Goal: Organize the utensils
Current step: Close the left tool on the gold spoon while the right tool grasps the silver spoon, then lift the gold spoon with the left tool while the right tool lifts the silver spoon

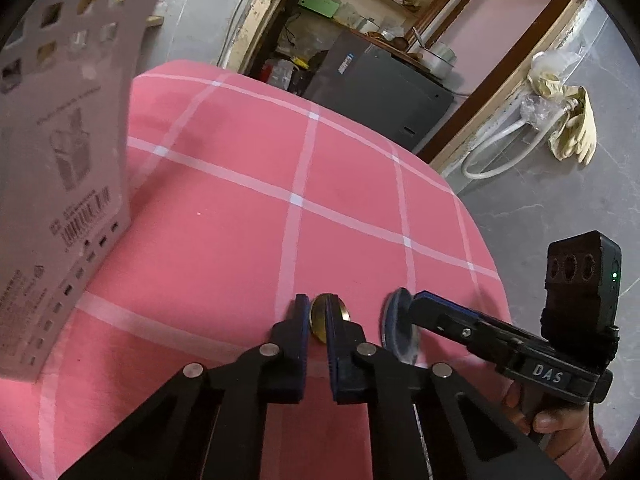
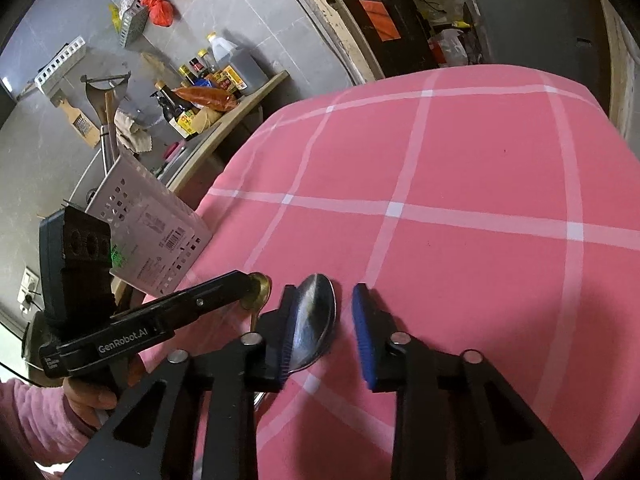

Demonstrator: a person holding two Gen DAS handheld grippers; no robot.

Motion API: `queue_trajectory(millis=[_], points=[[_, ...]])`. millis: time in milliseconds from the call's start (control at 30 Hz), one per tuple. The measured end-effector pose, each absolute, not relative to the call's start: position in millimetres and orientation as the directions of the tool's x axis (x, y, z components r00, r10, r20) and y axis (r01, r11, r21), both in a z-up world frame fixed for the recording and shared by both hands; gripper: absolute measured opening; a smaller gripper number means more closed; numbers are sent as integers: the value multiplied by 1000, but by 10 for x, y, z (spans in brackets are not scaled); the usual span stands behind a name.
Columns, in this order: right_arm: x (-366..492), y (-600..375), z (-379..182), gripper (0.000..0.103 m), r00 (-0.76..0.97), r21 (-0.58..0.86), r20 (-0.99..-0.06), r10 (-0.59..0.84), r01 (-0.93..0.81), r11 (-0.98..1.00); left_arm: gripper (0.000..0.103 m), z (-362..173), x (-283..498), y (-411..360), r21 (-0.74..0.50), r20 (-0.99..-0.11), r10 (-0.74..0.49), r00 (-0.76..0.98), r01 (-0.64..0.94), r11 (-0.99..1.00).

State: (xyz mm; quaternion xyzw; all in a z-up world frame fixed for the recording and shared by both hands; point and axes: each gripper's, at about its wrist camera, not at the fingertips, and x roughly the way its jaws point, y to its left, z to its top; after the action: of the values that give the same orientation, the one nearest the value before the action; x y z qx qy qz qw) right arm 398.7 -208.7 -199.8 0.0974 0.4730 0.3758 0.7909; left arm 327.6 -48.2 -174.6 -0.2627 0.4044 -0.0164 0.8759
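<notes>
A small gold spoon [image 1: 319, 318] stands on edge on the pink checked cloth [image 1: 240, 220], and my left gripper [image 1: 316, 304] is shut on its bowl. From the right wrist view the left gripper [image 2: 248, 284] clamps that gold spoon [image 2: 259, 287] at the left. A silver spoon [image 2: 316, 320] sits tilted between the fingers of my right gripper [image 2: 323, 287]. Its bowl leans on the left pad [image 2: 289, 320], and a strip of cloth shows before the right pad [image 2: 362, 332]. Its handle runs under the left finger. In the left wrist view the right gripper [image 1: 416, 300] and silver spoon [image 1: 398, 328] sit close beside my left fingers.
A white perforated utensil holder [image 1: 60, 160] [image 2: 152, 224] stands at the table's left edge. The pink cloth [image 2: 440, 160] stretches ahead of both grippers. Beyond the table are a shelf with bottles [image 2: 208, 88], a dark cabinet [image 1: 380, 84] and a grey floor.
</notes>
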Motion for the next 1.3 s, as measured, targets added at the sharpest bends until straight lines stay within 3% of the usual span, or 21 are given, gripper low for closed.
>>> queue_trajectory(millis=[433,500,533,633,1000,1300], points=[[4064,-2098,-2029,20,201,559,-663,722,-508,655,8,-1819,3234,-470,-556,-690,-313,652,-201,807],[4059,-2055,-2030,16,198,551,-669,716,-515,657,8,-1821,3251,-497,-552,-690,-317,651,-191,811],[4056,-2040,-2031,7,201,537,-680,705,-518,666,8,-1817,3256,-506,-547,-693,-314,649,-188,816],[4044,-2065,-2047,3,200,538,-684,702,-513,670,3,-1809,3280,-553,-527,-705,-306,640,-183,830],[3774,-2569,-1816,1,287,514,-694,660,-444,734,3,-1560,3280,-597,-446,-764,-269,586,-178,877],[3754,-2819,-1998,3,253,601,-678,691,-352,718,3,-1747,3356,-641,-515,-782,-383,491,-163,842]])
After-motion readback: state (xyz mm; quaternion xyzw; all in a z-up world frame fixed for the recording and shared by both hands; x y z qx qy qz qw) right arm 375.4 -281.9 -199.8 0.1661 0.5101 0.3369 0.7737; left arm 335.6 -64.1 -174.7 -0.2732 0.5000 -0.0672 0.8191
